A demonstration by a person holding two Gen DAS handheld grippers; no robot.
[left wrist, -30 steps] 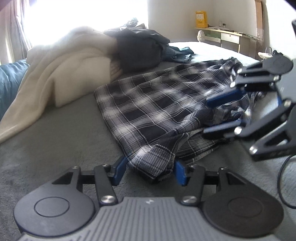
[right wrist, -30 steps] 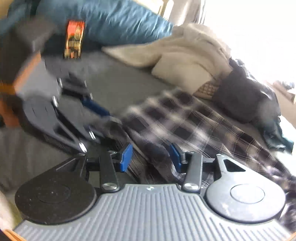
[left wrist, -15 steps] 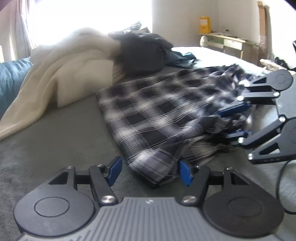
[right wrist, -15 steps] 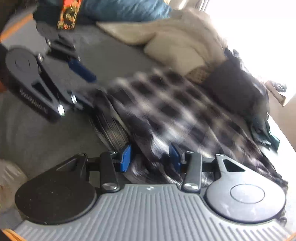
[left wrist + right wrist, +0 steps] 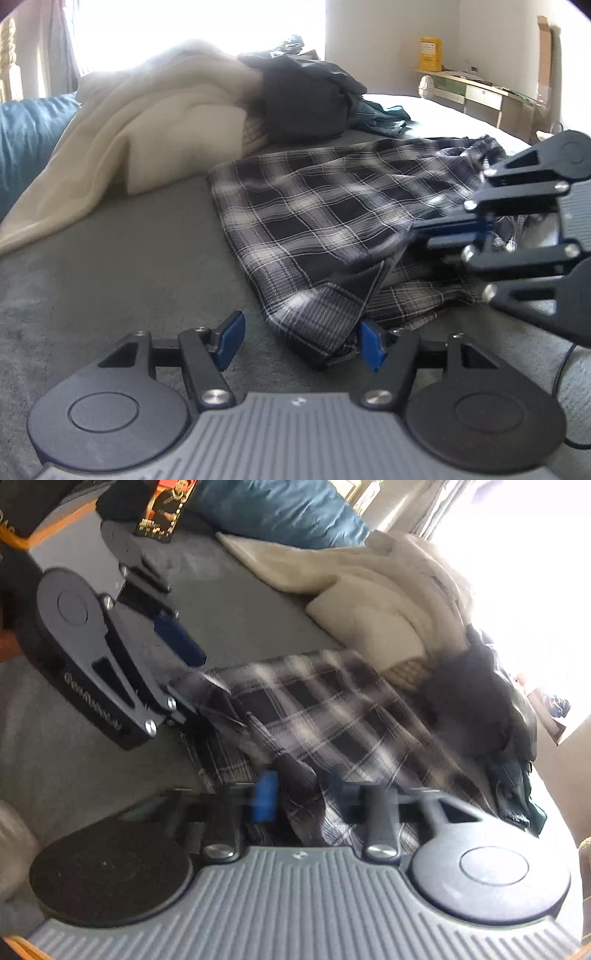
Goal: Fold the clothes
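Looking along the left gripper (image 5: 301, 341), its blue fingers (image 5: 372, 345) stand wide apart with the folded corner of the plaid shirt (image 5: 325, 221) lying between them on the grey bed cover (image 5: 122, 258), nearer the right-hand finger and not pinched. A close from here could catch only the top layer, or bunch the cover in with the cloth. Off to the right of those fingers, the right gripper (image 5: 424, 236) looks drawn together on the shirt's side edge. In the right wrist view, which is smeared by motion, the right gripper (image 5: 295, 797) seems to be pinching a ridge of plaid between its fingers, though I cannot be sure how deep the hold is. A shallow hold could slip when lifted, and a one-sided lift would likely drag the shirt askew toward the cream blanket (image 5: 388, 602) and dark clothes pile (image 5: 480, 701) beyond the fingertips.
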